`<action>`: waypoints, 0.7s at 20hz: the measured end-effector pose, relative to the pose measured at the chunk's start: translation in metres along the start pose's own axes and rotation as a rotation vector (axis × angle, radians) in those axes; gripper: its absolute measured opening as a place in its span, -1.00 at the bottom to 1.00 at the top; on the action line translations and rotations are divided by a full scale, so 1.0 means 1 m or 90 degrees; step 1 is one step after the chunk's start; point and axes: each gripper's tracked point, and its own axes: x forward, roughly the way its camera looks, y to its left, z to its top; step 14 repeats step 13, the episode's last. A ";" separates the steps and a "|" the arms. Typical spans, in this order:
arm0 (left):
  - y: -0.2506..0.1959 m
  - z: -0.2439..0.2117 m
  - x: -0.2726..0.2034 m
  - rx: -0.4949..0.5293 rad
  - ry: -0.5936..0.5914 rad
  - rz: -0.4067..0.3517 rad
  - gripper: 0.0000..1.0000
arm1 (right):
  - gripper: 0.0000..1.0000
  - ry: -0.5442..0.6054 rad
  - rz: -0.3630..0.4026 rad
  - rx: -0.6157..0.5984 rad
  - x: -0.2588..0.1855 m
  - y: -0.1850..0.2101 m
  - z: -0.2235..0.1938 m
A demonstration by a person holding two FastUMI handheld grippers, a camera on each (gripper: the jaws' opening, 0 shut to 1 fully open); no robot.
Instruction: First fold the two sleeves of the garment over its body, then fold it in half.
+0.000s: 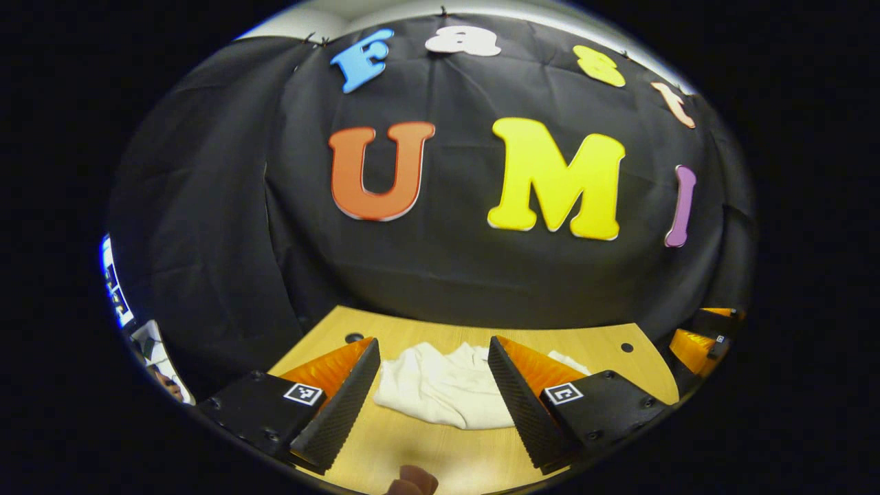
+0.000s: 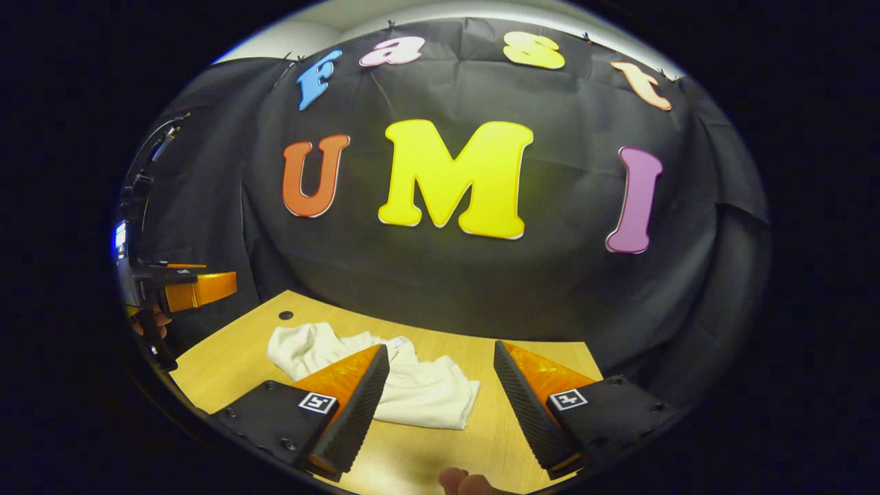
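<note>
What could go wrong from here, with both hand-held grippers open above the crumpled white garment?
1. The white garment lies bunched on the wooden table, so the sleeves are hard to tell apart; a pinch may catch the body or several layers.
2. Both the left hand-held gripper and the right hand-held gripper hang open above the cloth; closing too high could miss it.
3. The garment sits towards the table's far edge and may slide back if dragged.
</note>
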 end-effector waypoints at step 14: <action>0.019 -0.019 -0.168 0.018 -0.057 -0.078 0.86 | 0.89 -0.137 -0.087 0.012 -0.190 0.041 0.001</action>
